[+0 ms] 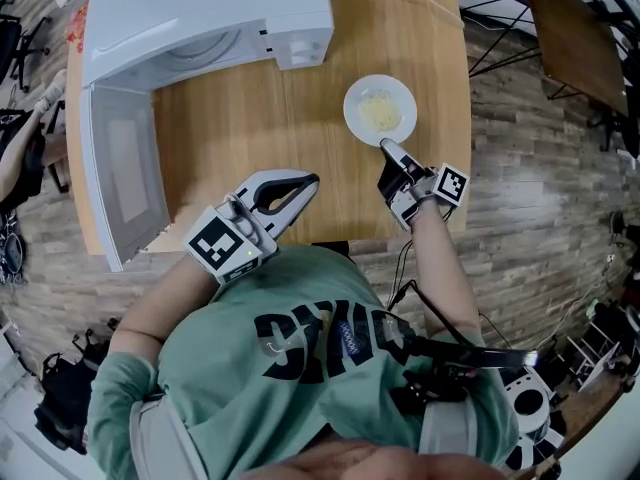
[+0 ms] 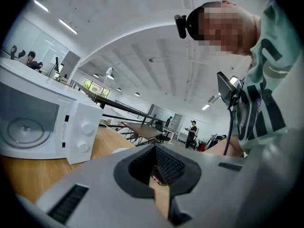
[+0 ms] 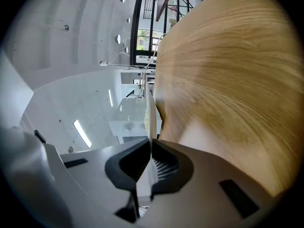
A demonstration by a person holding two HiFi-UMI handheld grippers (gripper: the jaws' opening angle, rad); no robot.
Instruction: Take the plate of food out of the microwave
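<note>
Over table [image 1: 300,118] — plate [image 1: 354,106] in right jaws.

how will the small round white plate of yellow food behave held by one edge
The small round white plate looks rigid, so it likely won't flex. The right gripper pinches only its near rim, so the far side may dip. The yellow food could slide if it tilts.

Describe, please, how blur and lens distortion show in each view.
Head view: sharp and evenly lit, floor planks bowed by the wide lens. Left gripper view: fisheye, black corners, bright ceiling lights. Right gripper view: the wooden table smeared by blur, the plate edge-on.
</note>
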